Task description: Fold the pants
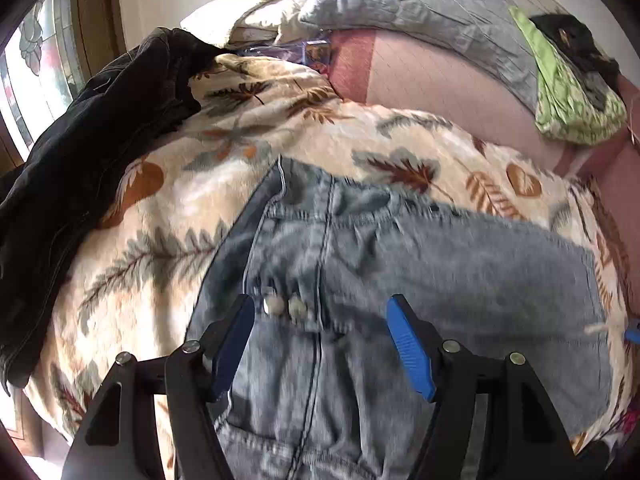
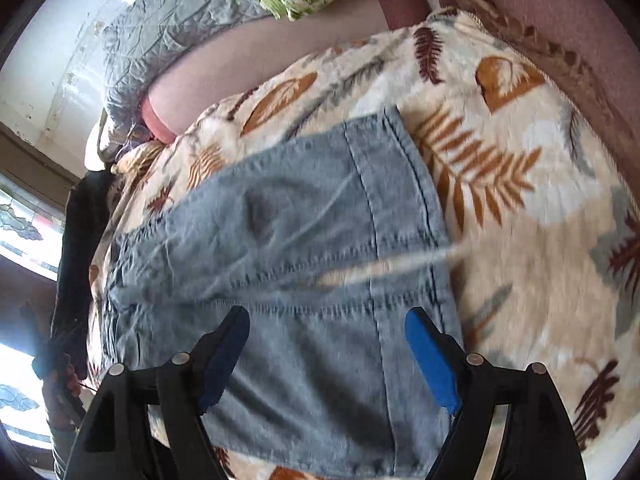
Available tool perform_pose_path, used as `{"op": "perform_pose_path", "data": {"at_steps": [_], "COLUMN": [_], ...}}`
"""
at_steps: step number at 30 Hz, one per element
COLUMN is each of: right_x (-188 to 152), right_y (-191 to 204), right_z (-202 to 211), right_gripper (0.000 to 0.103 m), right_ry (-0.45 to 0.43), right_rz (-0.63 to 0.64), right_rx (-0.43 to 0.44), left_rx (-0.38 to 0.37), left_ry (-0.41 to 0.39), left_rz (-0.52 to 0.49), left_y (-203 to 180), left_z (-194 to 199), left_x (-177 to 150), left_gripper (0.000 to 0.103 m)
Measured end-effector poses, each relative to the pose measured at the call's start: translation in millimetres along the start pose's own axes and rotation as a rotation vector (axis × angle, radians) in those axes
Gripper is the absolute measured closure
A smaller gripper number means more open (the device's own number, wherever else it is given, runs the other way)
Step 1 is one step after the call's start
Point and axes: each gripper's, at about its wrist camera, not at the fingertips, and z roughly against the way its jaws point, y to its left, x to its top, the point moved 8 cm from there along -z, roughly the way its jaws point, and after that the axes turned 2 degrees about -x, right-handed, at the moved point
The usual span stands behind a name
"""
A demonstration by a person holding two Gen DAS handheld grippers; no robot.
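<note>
Light blue denim pants lie on a leaf-print blanket. In the left wrist view my left gripper is open just above the waist end, near the metal buttons and fly seam. In the right wrist view my right gripper is open above the leg end of the pants, close to the hem seams. Neither gripper holds cloth. The pants look folded lengthwise, with the legs stacked. Both views are motion-blurred.
A black jacket lies on the blanket's left side. A grey quilted pillow and a green patterned cloth sit at the back on a pink sheet. A stained-glass window is at the left.
</note>
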Motion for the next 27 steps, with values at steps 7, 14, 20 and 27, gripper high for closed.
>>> {"op": "perform_pose_path", "data": {"at_steps": [7, 14, 20, 27], "right_x": [94, 136, 154, 156], "right_y": [-34, -50, -48, -56], "right_z": [-50, -93, -119, -133], "right_gripper": [0.02, 0.024, 0.045, 0.077], "right_ry": [0.014, 0.053, 0.063, 0.071], "right_rz": [-0.089, -0.102, -0.077, -0.045], "right_rx": [-0.042, -0.079, -0.121, -0.215], "left_rx": [-0.038, -0.039, -0.018, 0.03], "left_ry": [0.078, 0.132, 0.153, 0.174], "left_rz": [0.106, 0.171, 0.135, 0.113], "left_y": [32, 41, 35, 37], "left_z": [-89, -143, -159, -172], "left_x": [76, 89, 92, 93], "left_gripper": [0.034, 0.04, 0.059, 0.094]}}
